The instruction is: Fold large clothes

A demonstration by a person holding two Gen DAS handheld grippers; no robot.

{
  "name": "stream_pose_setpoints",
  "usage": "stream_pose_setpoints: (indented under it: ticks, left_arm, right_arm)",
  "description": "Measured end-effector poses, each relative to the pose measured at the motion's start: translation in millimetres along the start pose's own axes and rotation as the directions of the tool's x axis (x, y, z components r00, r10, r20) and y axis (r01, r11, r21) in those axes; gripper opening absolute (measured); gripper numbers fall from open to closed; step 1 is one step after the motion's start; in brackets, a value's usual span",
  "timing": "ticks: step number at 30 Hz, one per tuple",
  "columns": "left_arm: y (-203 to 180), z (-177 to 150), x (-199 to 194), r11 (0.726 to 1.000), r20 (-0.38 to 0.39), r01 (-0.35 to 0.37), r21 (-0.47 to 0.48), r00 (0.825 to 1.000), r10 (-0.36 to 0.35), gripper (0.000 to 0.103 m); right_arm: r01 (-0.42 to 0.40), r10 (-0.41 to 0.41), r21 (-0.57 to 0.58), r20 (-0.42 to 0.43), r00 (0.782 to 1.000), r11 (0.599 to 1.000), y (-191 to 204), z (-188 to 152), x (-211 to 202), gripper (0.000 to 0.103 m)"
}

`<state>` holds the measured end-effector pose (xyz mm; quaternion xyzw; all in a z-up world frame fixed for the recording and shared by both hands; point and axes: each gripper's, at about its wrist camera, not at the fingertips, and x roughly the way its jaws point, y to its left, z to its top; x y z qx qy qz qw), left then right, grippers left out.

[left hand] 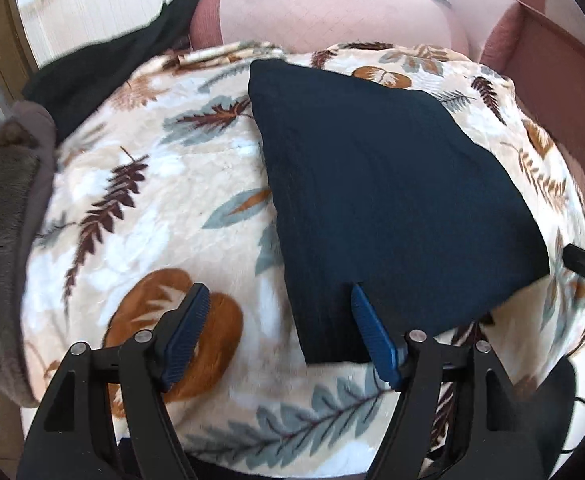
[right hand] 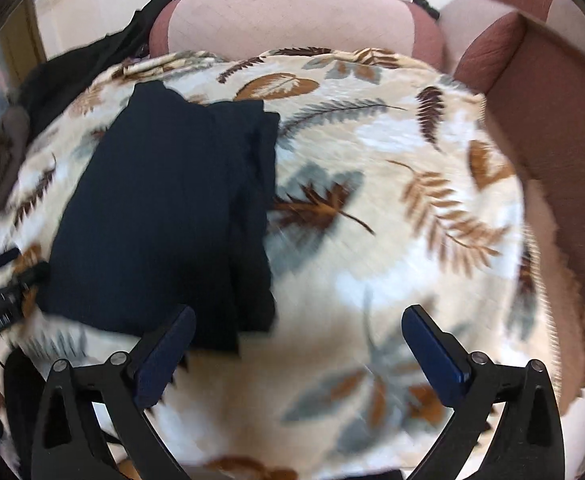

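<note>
A folded dark navy knit garment (left hand: 388, 200) lies flat on a cream fleece blanket printed with brown and grey leaves (left hand: 144, 200). Left gripper (left hand: 278, 300) and right gripper (right hand: 298, 322) hover at its six-o'clock edge, jaws wide apart, holding nothing.

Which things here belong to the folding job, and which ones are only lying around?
Part of the job:
- folded navy garment, lying on the blanket
- left gripper, open
- right gripper, open

Just lying about:
- leaf-print blanket, the work surface
- black garment at the back left
- grey plush fabric at the left edge
- pink sofa cushion behind
</note>
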<state>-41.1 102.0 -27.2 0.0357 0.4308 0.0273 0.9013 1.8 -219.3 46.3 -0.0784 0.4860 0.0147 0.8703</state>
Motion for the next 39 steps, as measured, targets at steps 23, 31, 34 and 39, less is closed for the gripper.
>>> stream_pose_setpoints:
  ticks: [23, 31, 34, 39]
  left_arm:
    - [-50, -26, -28, 0.996, -0.017, 0.061, 0.067, 0.998, -0.06, 0.082]
    - [-56, -26, -35, 0.992, -0.034, 0.12, 0.037, 0.992, -0.119, 0.082]
    - [-61, -25, -39, 0.986, -0.04, 0.162, 0.031, 0.986, -0.161, 0.082]
    - [-72, -25, -41, 0.984, -0.052, 0.173, 0.051, 0.984, -0.17, 0.082]
  right_arm:
    - [-0.012, 0.011, 0.016, 0.1, 0.995, 1.0, 5, -32, -37, 0.103]
    - [-0.029, 0.025, 0.045, 0.086, 0.996, 0.999, 2, -34, -33, 0.103]
    - [-0.037, 0.032, 0.059, 0.081, 0.996, 0.998, -1, -35, -31, 0.103]
    - [-0.036, 0.031, 0.068, 0.075, 0.997, 0.997, -6, -37, -30, 0.103]
